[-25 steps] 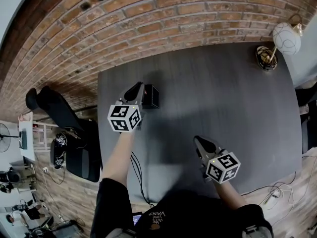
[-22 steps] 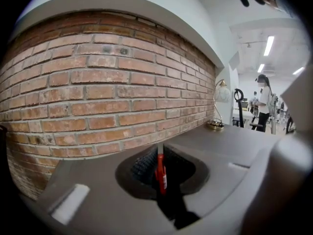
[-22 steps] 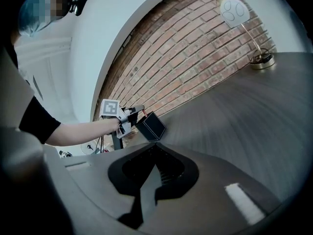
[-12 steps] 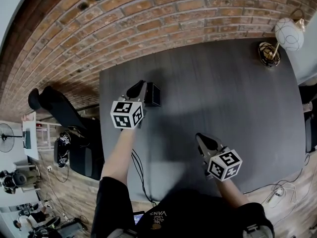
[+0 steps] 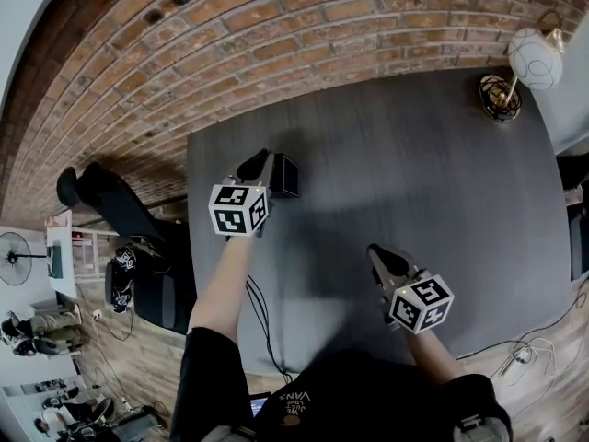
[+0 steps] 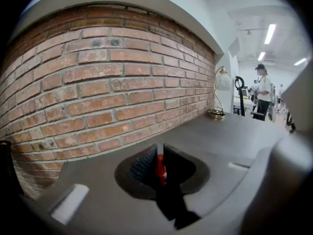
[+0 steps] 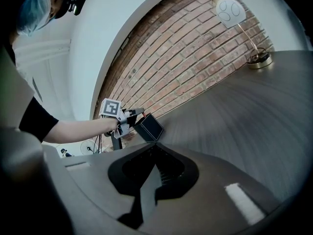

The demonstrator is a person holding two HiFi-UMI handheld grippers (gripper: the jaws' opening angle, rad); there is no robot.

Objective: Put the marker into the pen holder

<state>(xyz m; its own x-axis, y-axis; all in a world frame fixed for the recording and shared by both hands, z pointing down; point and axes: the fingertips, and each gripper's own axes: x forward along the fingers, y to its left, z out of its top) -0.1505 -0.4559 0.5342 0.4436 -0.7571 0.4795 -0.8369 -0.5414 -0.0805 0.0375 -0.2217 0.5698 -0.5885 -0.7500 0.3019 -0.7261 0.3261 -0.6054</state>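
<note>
Nearest the body, low over the table [image 5: 442, 201]: the right gripper [image 5: 380, 254], jaws pressed together with nothing between, well apart from everything else.

Further out, toward the table's left side: the left gripper [image 5: 260, 166], jaws nearly together and pinching the marker [image 6: 160, 166]. Slim and upright, red along the gripped stretch, with a narrow white end poking up above the jaws. Lower end hidden, so no telling whether inside anything.

Just beside the jaw tips, and seen right behind the marker from the left gripper view: the pen holder [image 5: 284, 175]. Black, square-sided, with fine mesh walls, standing on the table.

Smooth matte grey plastic on both grippers, with a white cube [image 5: 237, 210] of black square markers at the back of each. Dark grey tabletop, dull, with a faint streaked grain.

At the far right corner: a lamp [image 5: 532, 58], round white shade on a thin brass stem over a round brass base.

Along the far edge: a wall [image 5: 304, 35] of rough red-brown brick with pale mortar.

Off the table's left edge, on a wood floor [image 5: 120, 348]: a black office chair [image 5: 101, 196]. Below the near edge: black cables [image 5: 256, 316].

Farthest, in a bright room past the lamp: a person [image 6: 264, 89], standing.
</note>
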